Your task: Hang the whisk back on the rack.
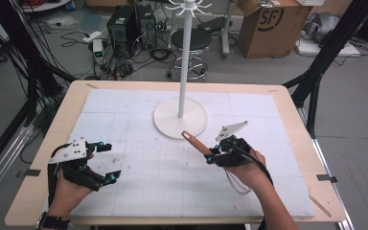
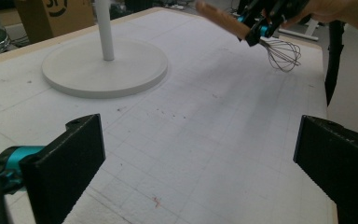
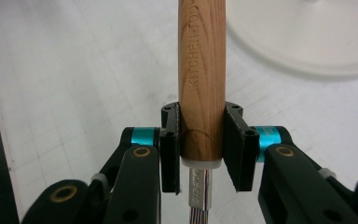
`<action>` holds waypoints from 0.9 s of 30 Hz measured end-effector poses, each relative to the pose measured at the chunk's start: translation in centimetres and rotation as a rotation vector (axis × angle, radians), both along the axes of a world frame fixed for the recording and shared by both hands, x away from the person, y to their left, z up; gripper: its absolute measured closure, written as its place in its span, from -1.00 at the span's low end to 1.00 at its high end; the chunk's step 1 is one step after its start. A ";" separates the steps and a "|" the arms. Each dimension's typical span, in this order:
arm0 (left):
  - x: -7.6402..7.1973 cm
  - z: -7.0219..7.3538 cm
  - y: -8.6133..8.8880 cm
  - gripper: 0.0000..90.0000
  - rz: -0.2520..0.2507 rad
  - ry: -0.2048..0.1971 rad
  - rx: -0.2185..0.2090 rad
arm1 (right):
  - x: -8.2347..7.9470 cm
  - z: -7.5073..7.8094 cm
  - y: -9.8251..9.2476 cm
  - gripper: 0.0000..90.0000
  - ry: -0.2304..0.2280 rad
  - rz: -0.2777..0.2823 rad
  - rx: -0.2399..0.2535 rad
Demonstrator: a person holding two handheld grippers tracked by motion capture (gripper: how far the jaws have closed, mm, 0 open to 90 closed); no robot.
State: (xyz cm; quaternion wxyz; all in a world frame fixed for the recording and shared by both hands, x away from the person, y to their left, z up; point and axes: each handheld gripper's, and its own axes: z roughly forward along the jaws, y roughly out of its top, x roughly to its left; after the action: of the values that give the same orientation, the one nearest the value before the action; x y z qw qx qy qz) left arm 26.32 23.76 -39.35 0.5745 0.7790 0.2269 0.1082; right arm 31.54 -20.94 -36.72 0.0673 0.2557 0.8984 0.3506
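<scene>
The right gripper [image 1: 212,154] holds a whisk [image 1: 197,143] above the middle of the table [image 1: 287,103], a little toward the right edge. Its jaws are clamped on the lower end of the wooden handle, just above the steel neck; in the right gripper view [image 3: 200,149] both pads press the wood. The handle slants up toward the white stand [image 1: 180,117], whose round base sits near the far edge, and stops short of it. In the left gripper view the wire loops [image 2: 282,55] hang clear of the white mat [image 2: 205,140]. The left gripper [image 1: 106,163] is near the left front corner, its jaws spread wide with nothing between them.
</scene>
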 end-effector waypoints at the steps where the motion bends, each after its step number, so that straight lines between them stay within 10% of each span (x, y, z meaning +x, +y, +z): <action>1: 0.0 0.0 0.0 -0.95 0.000 -0.001 0.000 | -0.1 0.4 -0.3 0.56 -0.011 -0.004 0.022; 13: 0.0 0.0 0.0 -0.95 -0.001 -0.001 0.000 | 0.2 3.0 -2.7 0.57 -0.066 0.028 0.221; 27: 0.0 0.0 0.0 -0.95 0.000 -0.001 0.000 | 1.8 8.1 -3.9 0.57 -0.122 0.114 0.334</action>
State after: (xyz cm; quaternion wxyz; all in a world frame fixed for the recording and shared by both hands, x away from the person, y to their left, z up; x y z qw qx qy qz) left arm 26.33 23.71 -39.33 0.5747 0.7789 0.2265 0.1083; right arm 33.37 -24.82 -28.66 0.0583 0.1903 0.8351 0.5128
